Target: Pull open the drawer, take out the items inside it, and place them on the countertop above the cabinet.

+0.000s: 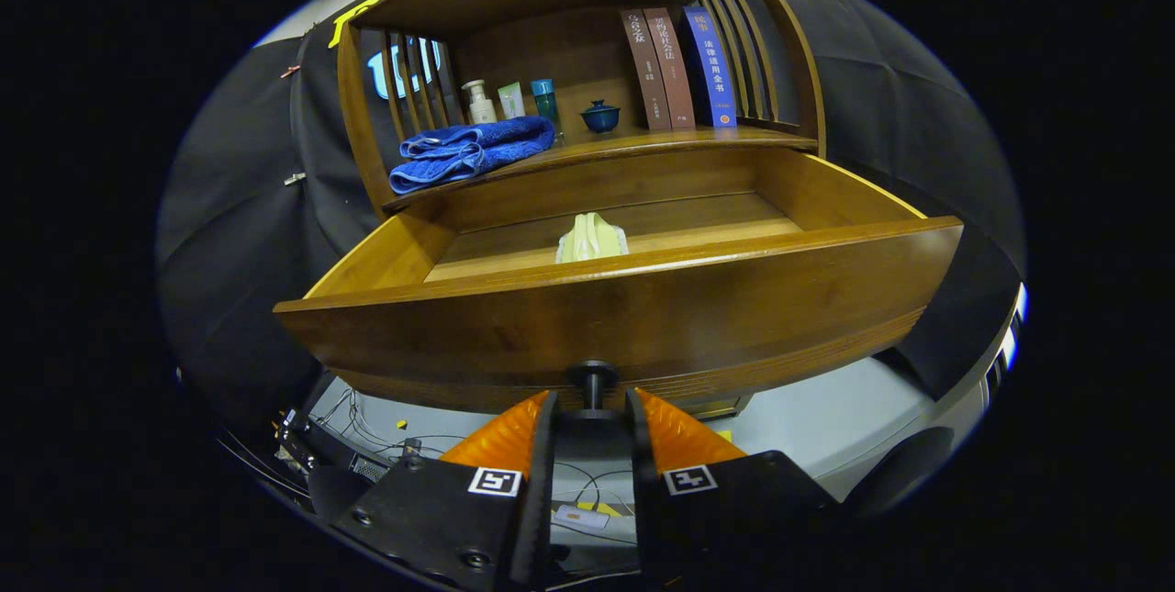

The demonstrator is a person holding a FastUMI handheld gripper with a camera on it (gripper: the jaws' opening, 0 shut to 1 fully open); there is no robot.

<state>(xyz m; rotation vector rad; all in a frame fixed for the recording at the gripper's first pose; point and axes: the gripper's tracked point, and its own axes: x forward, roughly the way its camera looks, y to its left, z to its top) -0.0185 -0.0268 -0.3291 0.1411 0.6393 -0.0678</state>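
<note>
Gripper view has my gripper [592, 404] right at the knob [593, 381] of the drawer [624, 317]. The fingertips [519, 427] sit either side of the knob with a narrow gap between them; the knob's base seems to sit in that gap, but I cannot tell whether both fingers press on it or merely flank it.

Just beyond the fingers the drawer front fills the near ground, and the drawer stands pulled well out of the cabinet. Past the front panel, on the drawer floor and almost straight ahead of the gripper, lies one pale folded cloth [592, 239]. I see nothing else in there, though the front panel hides the nearest strip of the floor.

Further on and higher is the countertop [661, 144], with a blue towel [468, 150] ahead to the left, some bottles [509, 101] and a small lidded cup [601, 117] behind it, and books [679, 69] ahead to the right.

I judge the pulling step done or nearly so. Next I would let go of the knob, spread the fingers, lift over the front panel and come down on the cloth. The bare stretch of countertop between towel and books looks like the spot to set it.
</note>
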